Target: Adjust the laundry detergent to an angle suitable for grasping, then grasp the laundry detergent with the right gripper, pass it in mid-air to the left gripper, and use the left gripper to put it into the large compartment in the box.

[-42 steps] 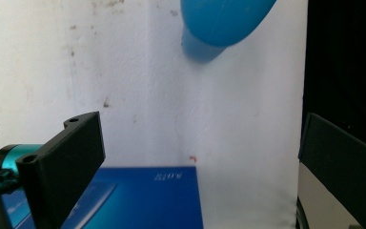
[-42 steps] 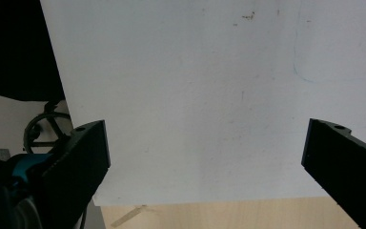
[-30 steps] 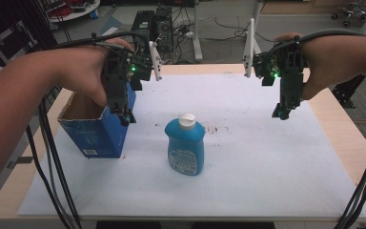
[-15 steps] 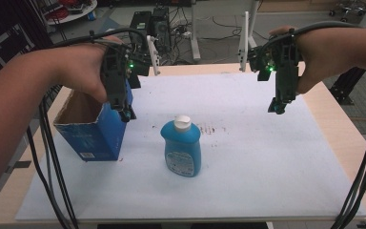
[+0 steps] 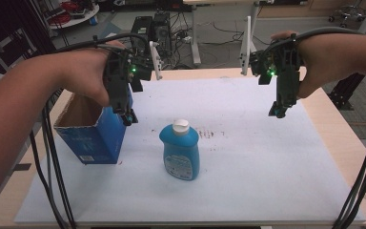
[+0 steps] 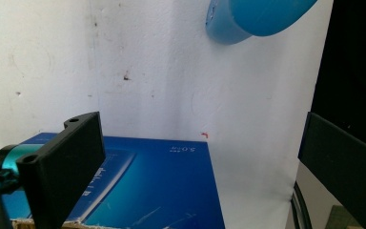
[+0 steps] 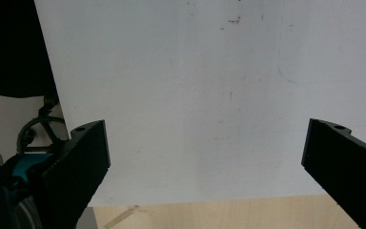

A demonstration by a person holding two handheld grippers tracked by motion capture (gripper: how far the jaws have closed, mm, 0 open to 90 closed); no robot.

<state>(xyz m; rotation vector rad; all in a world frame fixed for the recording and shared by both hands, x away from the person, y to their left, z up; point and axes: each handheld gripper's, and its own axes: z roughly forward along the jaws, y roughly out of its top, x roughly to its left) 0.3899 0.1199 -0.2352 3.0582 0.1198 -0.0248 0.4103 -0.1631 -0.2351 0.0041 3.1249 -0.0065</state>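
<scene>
The blue box (image 5: pixel 93 136) stands open-topped at the left of the white sheet (image 5: pixel 248 171), and the left gripper (image 5: pixel 128 117) hangs just over its right-hand wall, jaws spread wide with nothing between them. In the left gripper view the box's blue side (image 6: pixel 147 191) lies below the jaws, with the base of the blue bottle (image 6: pixel 252 19) farther off. That blue bottle (image 5: pixel 180 151) stands upright with a white cap, just beside the box, apart from it. The right gripper (image 5: pixel 277 110) hovers well apart from both, above the sheet's far right part, its jaws also spread wide and empty. The wooden table (image 5: pixel 343 138) shows beyond the sheet's edge.
</scene>
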